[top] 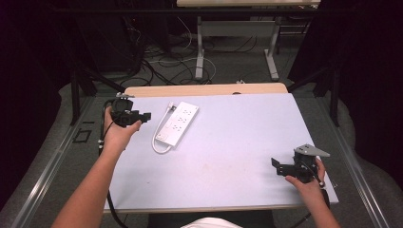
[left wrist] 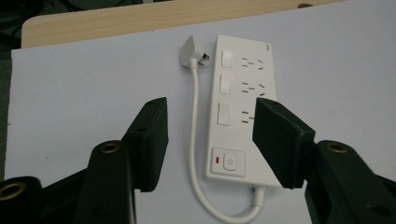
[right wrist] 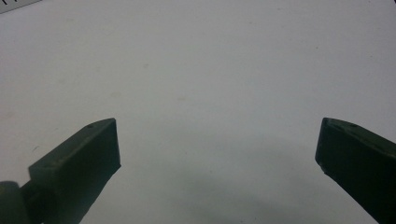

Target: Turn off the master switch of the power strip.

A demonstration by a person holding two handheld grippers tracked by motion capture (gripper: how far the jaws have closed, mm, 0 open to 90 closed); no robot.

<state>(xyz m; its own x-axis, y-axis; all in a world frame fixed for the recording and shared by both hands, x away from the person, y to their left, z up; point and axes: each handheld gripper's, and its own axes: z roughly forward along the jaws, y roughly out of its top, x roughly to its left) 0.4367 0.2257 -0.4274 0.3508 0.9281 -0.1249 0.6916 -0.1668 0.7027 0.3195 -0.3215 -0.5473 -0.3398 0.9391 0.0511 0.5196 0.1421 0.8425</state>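
We hold one hand-held gripper in each hand. The left hand-held gripper (top: 142, 115) is up near the far left corner of the worktop (top: 237, 142). Its jaws are wide apart and hold nothing. The right hand-held gripper (top: 275, 164) is near the close right corner. Its jaws are wide apart too, with just bare worktop between them.

The power strip (top: 179, 122) lies flat near the far edge, a bit left of the middle. It is just beside the left hand-held gripper but not touching it. In the left gripper view the power strip (left wrist: 240, 109) sits between and under the jaws. Its cord (left wrist: 196, 154) runs along one side, loops round the end with the round button (left wrist: 229, 162), and ends in a plug (left wrist: 191, 52) that lies on the worktop.

We think the job now is to reach for the strip or its plug. To do it well, we keep the jaws wide until the thing sits right between them. We come down slow and straight. We close on the plug's body or the strip's long sides, not on the thin cord, since it could slip or bend. We do not press the button by mistake. The right hand-held gripper is well apart and could come over to hold the strip still.

Now we count. One power strip. One cord. One plug. One round button. Three small white switches. Three sets of holes. Two hand-held grippers.
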